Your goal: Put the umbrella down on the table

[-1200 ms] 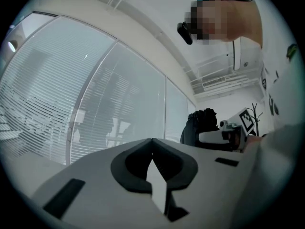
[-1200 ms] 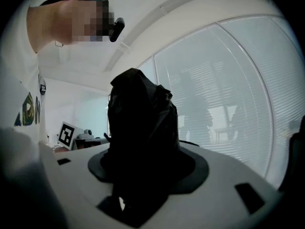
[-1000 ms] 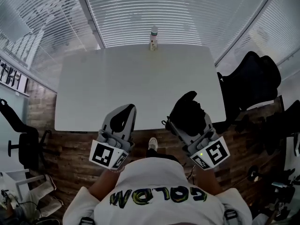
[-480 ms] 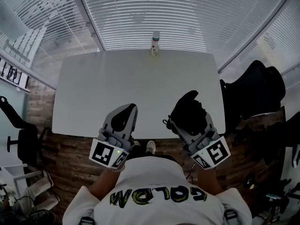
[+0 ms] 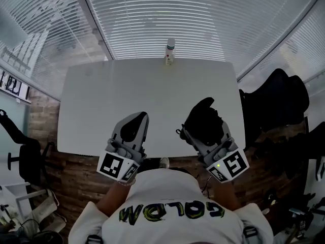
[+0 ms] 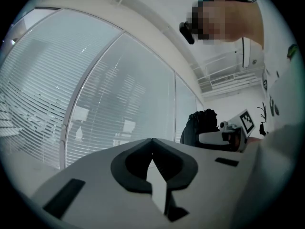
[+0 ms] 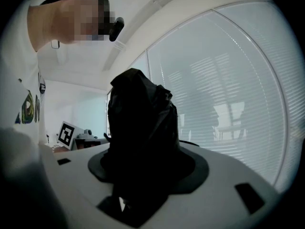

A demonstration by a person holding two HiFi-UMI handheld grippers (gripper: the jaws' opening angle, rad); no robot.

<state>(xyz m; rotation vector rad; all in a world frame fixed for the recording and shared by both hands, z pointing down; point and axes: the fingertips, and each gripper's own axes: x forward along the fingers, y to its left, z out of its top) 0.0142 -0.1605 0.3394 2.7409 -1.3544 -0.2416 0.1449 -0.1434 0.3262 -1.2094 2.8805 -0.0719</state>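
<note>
Small white bottle (image 5: 170, 53) at the white rectangular table's (image 5: 101, 100) far edge; folded black umbrella (image 5: 203, 119) over its near right edge.

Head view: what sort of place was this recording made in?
Probably an office or meeting room: a plain white table set against windows with slatted blinds, and a black office chair beside it on wood flooring.

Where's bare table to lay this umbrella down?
Almost all of the white table is bare: the whole stretch from the bottle at the middle of the far edge to the near edge, both sides alike. It is crowded only at the near edge, where the left hand-held gripper and the umbrella hang.
</note>
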